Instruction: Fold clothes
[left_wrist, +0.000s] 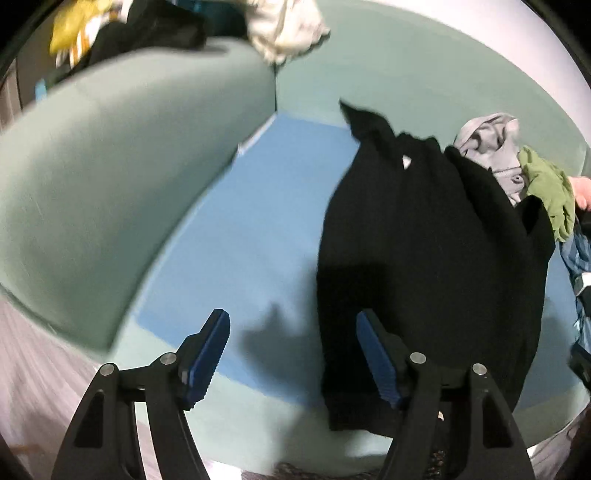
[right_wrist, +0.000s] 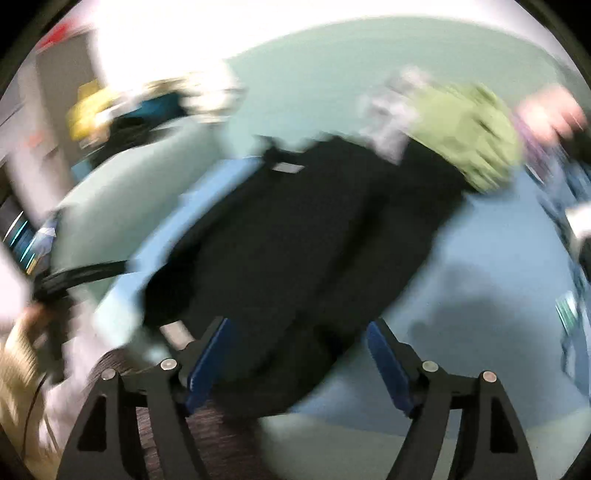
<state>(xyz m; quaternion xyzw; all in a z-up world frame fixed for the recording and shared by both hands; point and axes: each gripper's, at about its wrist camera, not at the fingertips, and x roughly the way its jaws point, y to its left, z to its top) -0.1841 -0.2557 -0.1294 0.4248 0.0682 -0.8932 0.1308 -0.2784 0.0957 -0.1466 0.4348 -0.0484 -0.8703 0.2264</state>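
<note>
Black garment (left_wrist: 424, 266): laid lengthwise on blue mat (left_wrist: 236, 229), sofa seat, near front edge. Left gripper (left_wrist: 291, 354), right gripper (right_wrist: 295, 360): jaws apart, empty. Step: garment spread; next, likely regrip an edge to fold.

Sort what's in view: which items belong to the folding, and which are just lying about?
In use:
black garment
blue mat
left gripper, open
right gripper, open

Lying about:
green garment
grey garment
white cloth
yellow item
</note>
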